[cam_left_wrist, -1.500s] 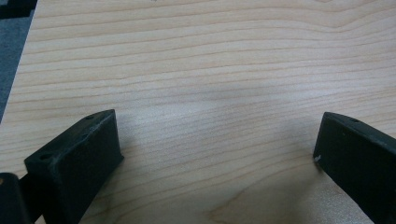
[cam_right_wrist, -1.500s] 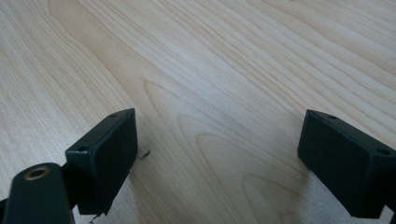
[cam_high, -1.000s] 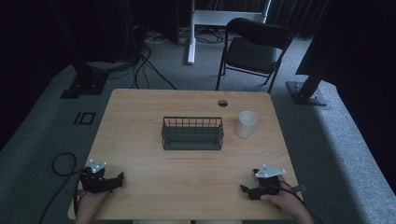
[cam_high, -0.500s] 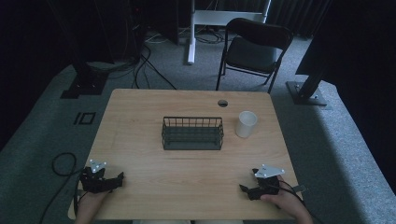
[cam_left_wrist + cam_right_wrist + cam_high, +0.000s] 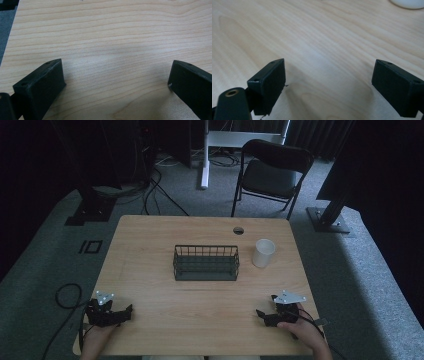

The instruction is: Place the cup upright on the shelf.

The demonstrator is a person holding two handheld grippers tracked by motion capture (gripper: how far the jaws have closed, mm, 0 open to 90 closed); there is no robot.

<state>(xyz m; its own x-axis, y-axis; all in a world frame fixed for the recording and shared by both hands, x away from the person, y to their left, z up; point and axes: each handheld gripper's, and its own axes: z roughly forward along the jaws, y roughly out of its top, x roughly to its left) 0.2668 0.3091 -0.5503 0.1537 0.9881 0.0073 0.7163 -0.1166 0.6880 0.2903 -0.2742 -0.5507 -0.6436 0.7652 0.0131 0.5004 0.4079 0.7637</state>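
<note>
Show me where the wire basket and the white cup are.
wire basket (image 5: 206,251), high view, on its far rim.
white cup (image 5: 262,257), high view, on its side wall.

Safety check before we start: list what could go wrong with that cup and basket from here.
1. The white cup stands upright and light-looking close beside the wire basket; a reach by the right gripper could tip it.
2. The cup sits toward the table's right edge and might get knocked off.
3. Open jaws could snag the basket's thin wires.
</note>
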